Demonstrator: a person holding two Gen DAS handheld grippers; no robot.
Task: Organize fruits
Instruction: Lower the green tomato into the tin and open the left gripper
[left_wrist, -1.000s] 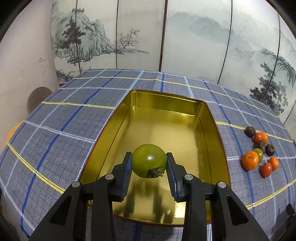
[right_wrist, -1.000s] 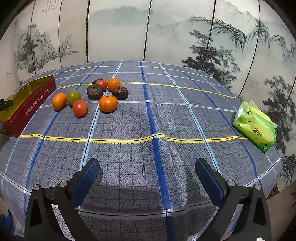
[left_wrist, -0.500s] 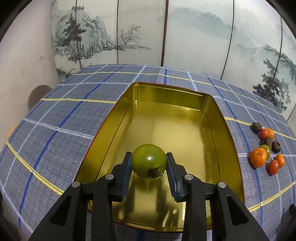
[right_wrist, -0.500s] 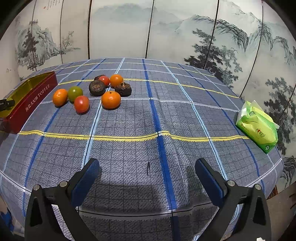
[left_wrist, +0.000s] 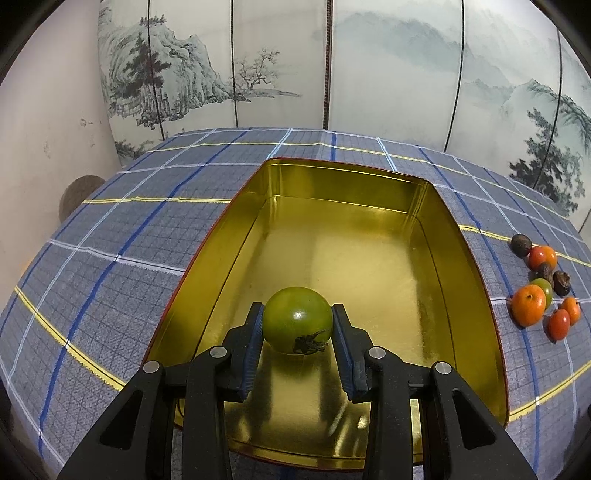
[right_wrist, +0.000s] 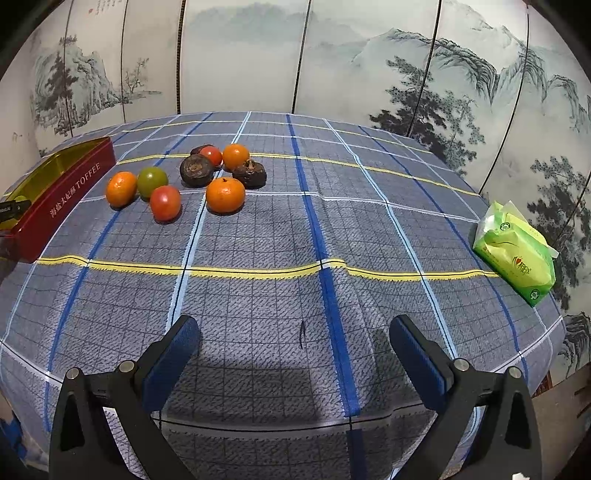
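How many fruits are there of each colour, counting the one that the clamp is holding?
Orange fruits: 3
Red fruits: 2
Green fruits: 2, one of them held in the left gripper
Dark brown fruits: 3
Total: 10

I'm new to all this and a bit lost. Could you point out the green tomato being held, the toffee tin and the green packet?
green tomato (left_wrist: 295, 317), left wrist view, its rounded front.
toffee tin (right_wrist: 70, 192), right wrist view, red lettered side wall.
green packet (right_wrist: 517, 258), right wrist view, its top face.
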